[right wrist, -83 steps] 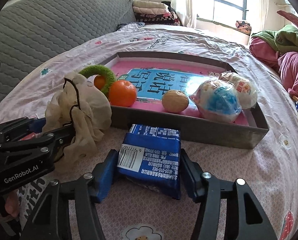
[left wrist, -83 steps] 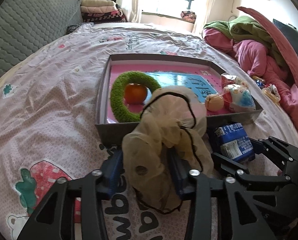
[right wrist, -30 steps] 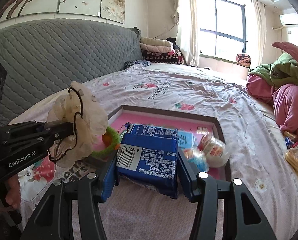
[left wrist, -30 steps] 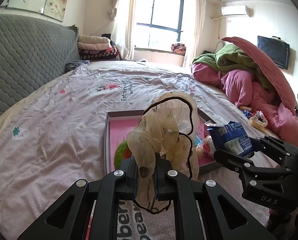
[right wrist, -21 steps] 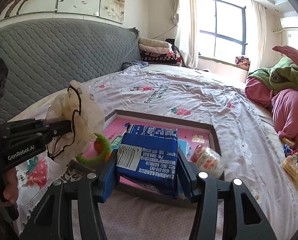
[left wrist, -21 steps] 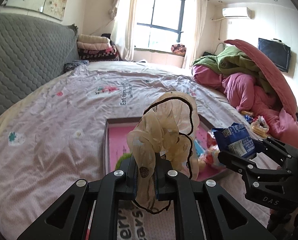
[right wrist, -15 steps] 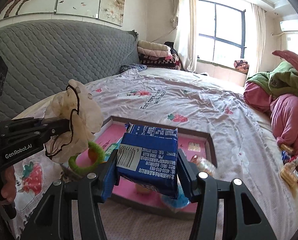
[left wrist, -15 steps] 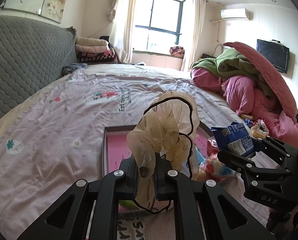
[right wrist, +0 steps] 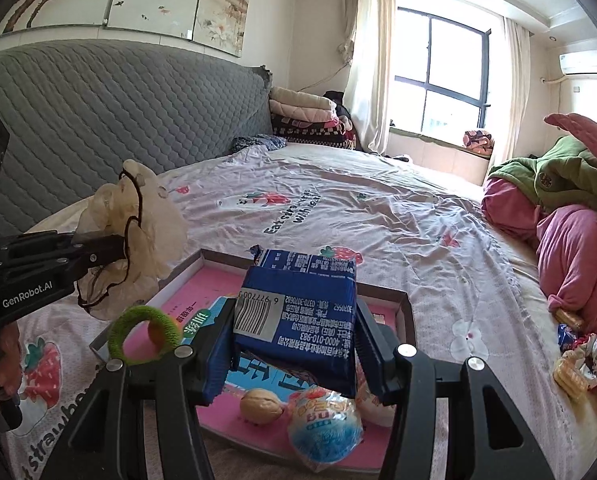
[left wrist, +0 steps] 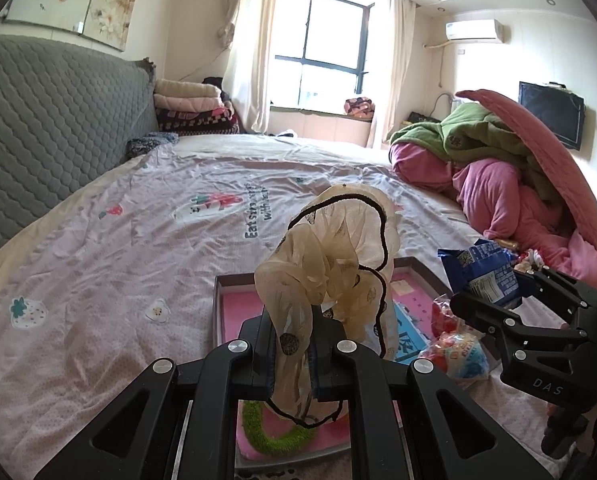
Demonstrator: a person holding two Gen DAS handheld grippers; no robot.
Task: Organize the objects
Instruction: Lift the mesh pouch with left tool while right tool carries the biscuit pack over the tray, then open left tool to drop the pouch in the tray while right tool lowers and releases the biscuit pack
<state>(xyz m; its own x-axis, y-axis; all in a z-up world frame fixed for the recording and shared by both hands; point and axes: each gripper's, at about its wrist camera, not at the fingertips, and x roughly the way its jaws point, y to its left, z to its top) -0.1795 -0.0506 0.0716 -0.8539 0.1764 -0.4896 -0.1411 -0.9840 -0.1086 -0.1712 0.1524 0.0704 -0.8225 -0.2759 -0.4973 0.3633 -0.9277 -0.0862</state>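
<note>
Inside, tray [right wrist: 403, 307] holds ring [right wrist: 144, 334], walnut [right wrist: 261, 400], book [right wrist: 202, 322]

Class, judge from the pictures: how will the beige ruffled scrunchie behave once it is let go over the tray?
Probably floppy: the scrunchie droops around the left gripper. Likely light, since its thin ruffles stand up unsupported. It should settle in the tray without rolling.

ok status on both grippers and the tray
Left gripper shut on beige scrunchie. Right gripper shut on blue packet. Both above tray, nothing blocking.
</note>
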